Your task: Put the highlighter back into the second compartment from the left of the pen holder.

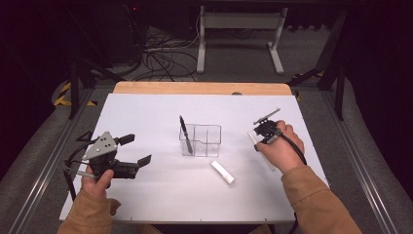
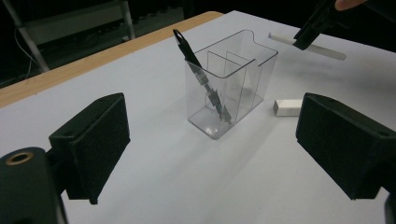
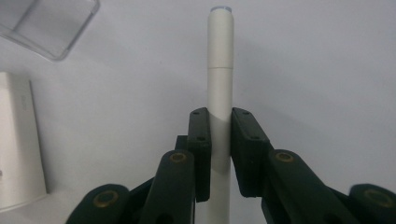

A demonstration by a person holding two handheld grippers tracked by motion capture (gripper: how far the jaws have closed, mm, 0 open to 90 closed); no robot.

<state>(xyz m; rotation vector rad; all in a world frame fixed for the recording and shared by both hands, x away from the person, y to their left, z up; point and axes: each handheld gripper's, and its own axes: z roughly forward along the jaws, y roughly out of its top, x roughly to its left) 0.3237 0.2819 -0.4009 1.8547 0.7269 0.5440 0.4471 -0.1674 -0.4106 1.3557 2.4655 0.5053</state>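
A clear divided organizer [image 1: 208, 141] stands mid-table with a black pen [image 1: 184, 130] leaning in its left compartment. My right gripper [image 1: 259, 141] is to the right of it, pointing down and shut on a white pen [image 1: 253, 138]. In the right gripper view the pads [image 3: 201, 140] press on both sides of the white pen's barrel [image 3: 220, 70], which hangs a little above the table. My left gripper [image 1: 136, 149] is held at the left, open and holding nothing. In the left gripper view its jaws stand wide apart, facing the organizer [image 2: 233, 79] and the black pen [image 2: 198, 74].
A white eraser [image 1: 222, 172] lies in front of the organizer, toward the right; it is also the white block [image 2: 287, 107] near the organizer's base. The white board [image 1: 146, 112] ends at a wooden strip [image 1: 199, 88] at the back. Cables and a stand's legs are on the floor beyond.
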